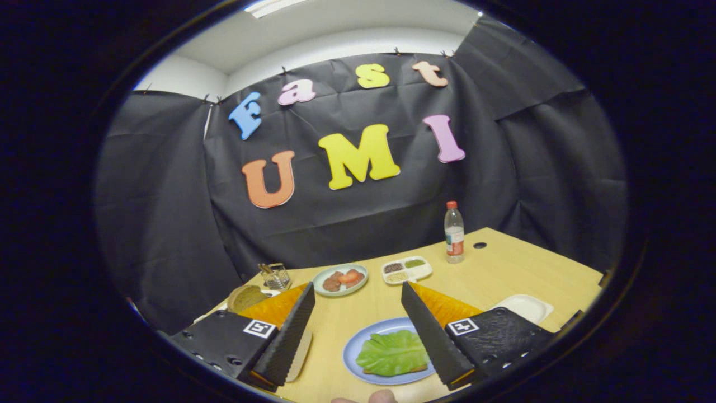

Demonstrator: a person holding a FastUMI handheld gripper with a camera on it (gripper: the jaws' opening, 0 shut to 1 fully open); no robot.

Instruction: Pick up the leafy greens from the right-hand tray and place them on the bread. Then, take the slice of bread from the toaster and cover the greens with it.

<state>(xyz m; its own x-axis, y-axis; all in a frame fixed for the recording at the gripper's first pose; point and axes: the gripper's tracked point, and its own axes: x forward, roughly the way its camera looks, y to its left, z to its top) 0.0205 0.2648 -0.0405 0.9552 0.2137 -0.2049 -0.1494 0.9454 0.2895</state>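
Plainly, the gripper (358,319) has its two fingers spread wide apart with nothing held between them, hovering above a light wooden table (503,274). Between the fingers, nearer the right one, lies a blue plate (358,347) carrying a slice of bread (391,370) with a leaf of green lettuce (391,352) laid over it; the bread peeks out just along the lettuce's lower edge, and the right finger covers the plate's right side. Beyond the fingertips sits a pale green plate (321,286) of reddish and brown food, too small to name for certain. Just right of it is a white divided tray (406,270) with dark, green and pale fillings. Farther back stands a clear bottle (454,232) with a red cap, near a round hole (480,245) in the tabletop. Right of the right finger is an empty white tray (526,307), partly hidden by the gripper body. Left of the left finger, a round brown slice of bread (246,296) shows partly, with a small wire-and-metal holder (275,275) behind it; whether that is the toaster is hard to tell. Black cloth walls the booth, with a white wall and ceiling above. Fingertips of a person (372,397) are cut off below the plate.
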